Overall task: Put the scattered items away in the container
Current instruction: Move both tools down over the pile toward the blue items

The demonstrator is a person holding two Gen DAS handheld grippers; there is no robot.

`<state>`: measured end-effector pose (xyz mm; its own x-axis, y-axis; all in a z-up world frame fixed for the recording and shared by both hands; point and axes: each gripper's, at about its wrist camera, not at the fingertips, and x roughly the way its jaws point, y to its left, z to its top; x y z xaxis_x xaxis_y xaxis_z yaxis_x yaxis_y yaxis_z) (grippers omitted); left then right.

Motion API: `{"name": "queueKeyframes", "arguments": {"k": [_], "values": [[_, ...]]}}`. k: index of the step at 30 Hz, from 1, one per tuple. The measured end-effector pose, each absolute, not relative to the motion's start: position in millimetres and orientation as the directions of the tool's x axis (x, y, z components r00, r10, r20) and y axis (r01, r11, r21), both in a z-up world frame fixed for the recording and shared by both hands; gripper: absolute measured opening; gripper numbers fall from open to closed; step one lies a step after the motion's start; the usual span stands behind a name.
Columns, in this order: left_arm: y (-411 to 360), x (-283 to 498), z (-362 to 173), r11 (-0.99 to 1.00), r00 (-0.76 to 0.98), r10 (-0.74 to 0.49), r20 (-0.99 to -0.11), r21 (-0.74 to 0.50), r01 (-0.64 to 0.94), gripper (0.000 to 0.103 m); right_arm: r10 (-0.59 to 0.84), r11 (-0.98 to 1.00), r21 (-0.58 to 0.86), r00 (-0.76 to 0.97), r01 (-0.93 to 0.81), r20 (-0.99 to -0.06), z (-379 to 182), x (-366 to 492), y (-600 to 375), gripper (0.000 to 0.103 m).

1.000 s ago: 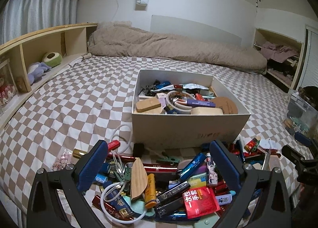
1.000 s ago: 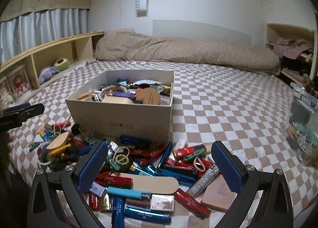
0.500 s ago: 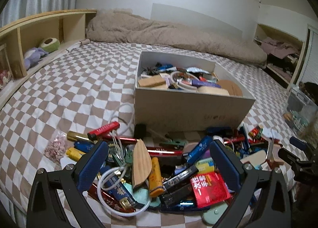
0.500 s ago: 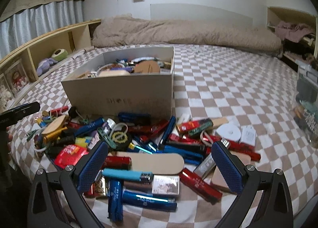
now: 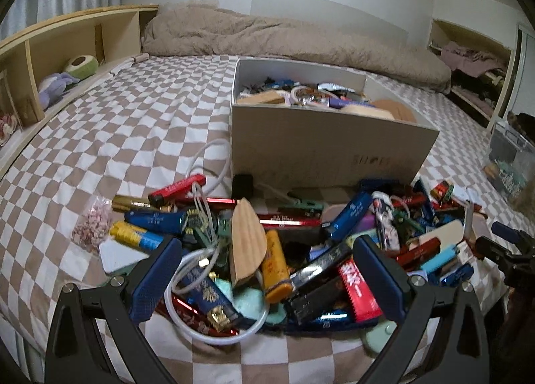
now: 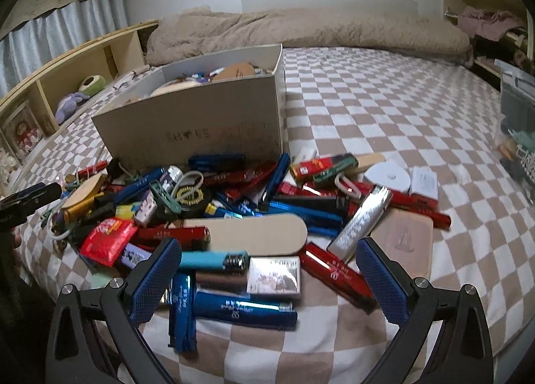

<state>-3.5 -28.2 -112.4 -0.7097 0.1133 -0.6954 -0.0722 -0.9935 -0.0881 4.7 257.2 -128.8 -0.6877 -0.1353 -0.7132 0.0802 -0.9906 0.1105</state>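
Note:
A grey cardboard box (image 5: pixel 321 146), part-filled with small items, stands on the checkered bed; it also shows in the right wrist view (image 6: pixel 200 136). In front of it lies a heap of lighters, packets, cables and wooden pieces. My left gripper (image 5: pixel 267 280) is open, low over a leaf-shaped wooden piece (image 5: pixel 246 243), a yellow lighter (image 5: pixel 275 267) and a white cable ring (image 5: pixel 217 317). My right gripper (image 6: pixel 267 280) is open, low over a teal lighter (image 6: pixel 214 259), a silver lighter (image 6: pixel 274 278) and a blue lighter (image 6: pixel 244 310). Neither gripper holds anything.
A long wooden shelf (image 5: pixel 67 46) with plush toys runs along the left. A beige duvet (image 5: pixel 294 39) lies at the far end of the bed. A clear bin (image 6: pixel 518 116) stands off the right edge. The bed's front edge is just below both grippers.
Both grippers have dropped lower and moved closer to the heap; the box top now shows less. Both stay open and empty.

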Motion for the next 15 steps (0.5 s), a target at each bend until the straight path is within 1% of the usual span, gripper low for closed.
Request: {"name": "queueKeyframes", "arguments": {"k": [10, 15], "values": [[-26.5, 7.5, -143.8, -0.995, -0.645, 0.098, -0.758, -0.078, -0.058, 0.103, -0.144, -0.99, 0.115, -0.635, 0.088, -0.759, -146.4, 5.8, 252.9, 0.103], [-23.0, 18.9, -153.0, -0.995, -0.633, 0.103, -0.767, -0.076, -0.069, 0.103, -0.139, -0.99, 0.121, -0.608, 0.07, -0.782, -154.6, 6.7, 251.8, 0.103]]}}
